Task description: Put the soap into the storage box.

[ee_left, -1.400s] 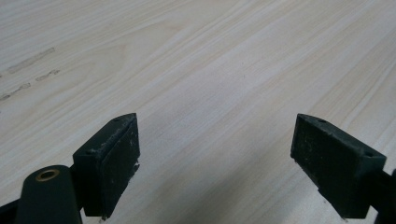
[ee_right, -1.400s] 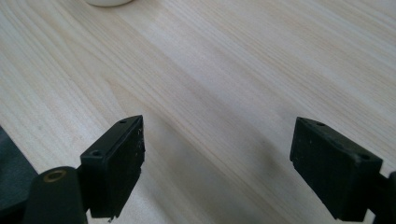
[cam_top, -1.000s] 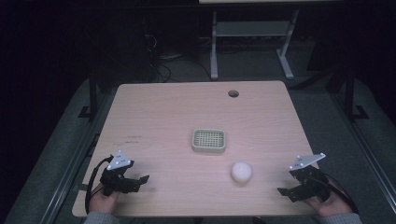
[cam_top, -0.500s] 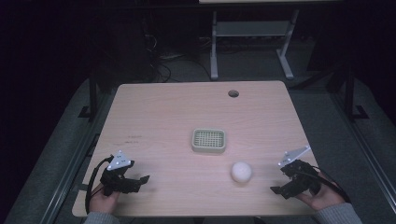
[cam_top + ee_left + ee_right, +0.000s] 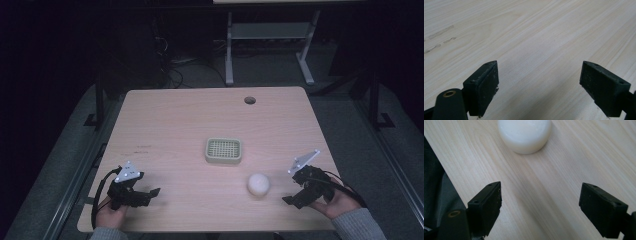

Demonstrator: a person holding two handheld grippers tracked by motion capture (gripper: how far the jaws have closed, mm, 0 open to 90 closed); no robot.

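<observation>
1. The right gripper (image 5: pixel 295 197) sits near the table's front right corner, held in the person's right hand (image 5: pixel 336 200). It points leftward at a white round object (image 5: pixel 258 184), near it but not touching.
2. In the right gripper view its jaws stand wide apart with nothing between them but bare wood, and the white round object (image 5: pixel 524 135) lies ahead of them, closer to the line of the left jaw than the right (its top is flat and its sides rounded).
3. The white round object rests on the table (image 5: pixel 175 125) in the front right part, just in front and to the right of a small pale green basket (image 5: pixel 223 150) with a gridded floor; the two are apart.
4. The left gripper (image 5: pixel 150 192) lies near the front left corner, held in the person's left hand (image 5: pixel 111 212), well away from both basket and white object.
5. In the left gripper view its jaws are also spread wide, over plain wood grain with a few faint scuff marks (image 5: pixel 439 37) farther off.
6. A round cable hole (image 5: pixel 249 100) sits near the table's far edge.
</observation>
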